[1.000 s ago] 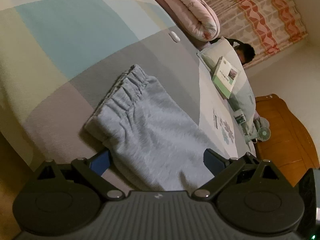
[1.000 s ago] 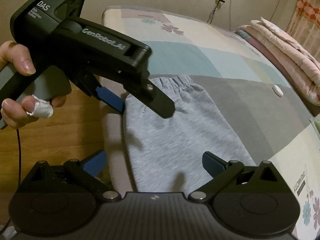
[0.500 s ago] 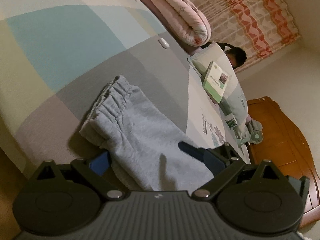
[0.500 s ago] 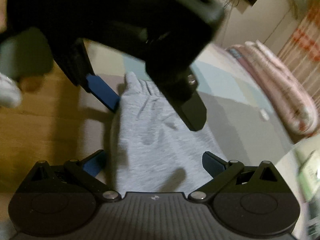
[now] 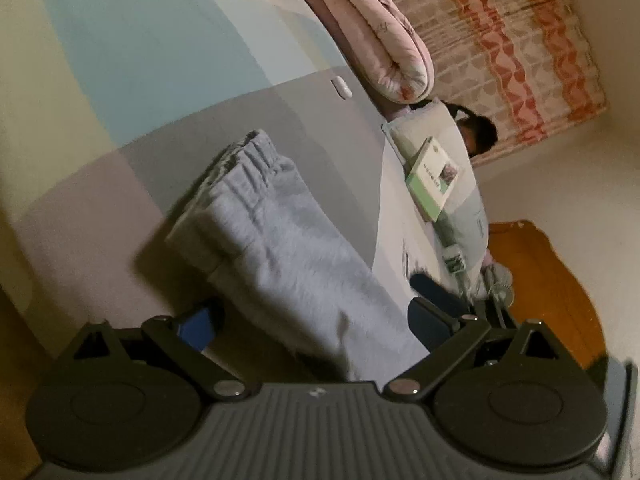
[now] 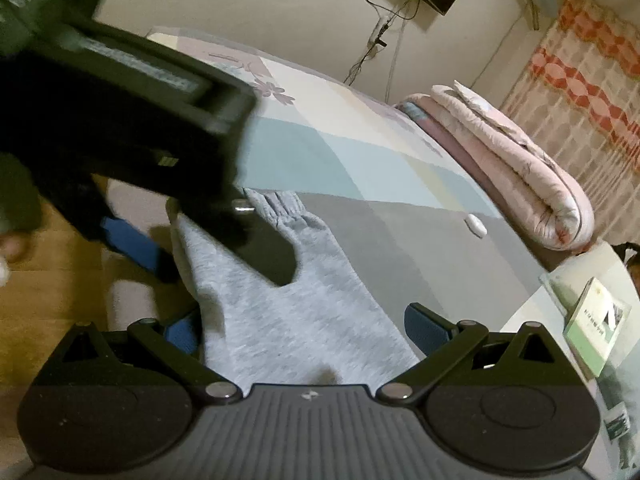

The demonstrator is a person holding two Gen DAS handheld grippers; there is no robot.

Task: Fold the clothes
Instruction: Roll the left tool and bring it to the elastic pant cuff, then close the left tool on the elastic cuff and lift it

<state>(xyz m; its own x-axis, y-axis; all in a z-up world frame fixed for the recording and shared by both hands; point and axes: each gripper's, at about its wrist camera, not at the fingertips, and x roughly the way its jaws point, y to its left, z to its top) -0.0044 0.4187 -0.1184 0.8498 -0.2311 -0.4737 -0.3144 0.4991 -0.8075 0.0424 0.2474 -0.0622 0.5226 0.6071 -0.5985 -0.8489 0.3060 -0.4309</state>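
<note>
Progress: you are working on grey sweatpants [image 5: 288, 248] that are lying doubled lengthwise on the bed [image 5: 132, 64], centre of frame, elastic waistband [image 6: 286, 210] toward the top; by my reading the cross folds are not yet done.
Left hand-held gripper [image 5: 308, 316]: its fingers are standing spread, straddling the cloth and pinching nothing.
Right hand-held gripper [image 6: 300, 324]: it is likewise spread over the lower part of the sweatpants, gripping nothing.
Around: a rolled pink quilt [image 6: 516, 168] is lying at right, a small white remote [image 6: 476, 226] is sitting near it, and a green book [image 5: 434, 178] is resting on a pillow [image 5: 424, 132].
In the way: nothing is lying on the sweatpants; in the right view your left tool is hovering over the waistband end.
</note>
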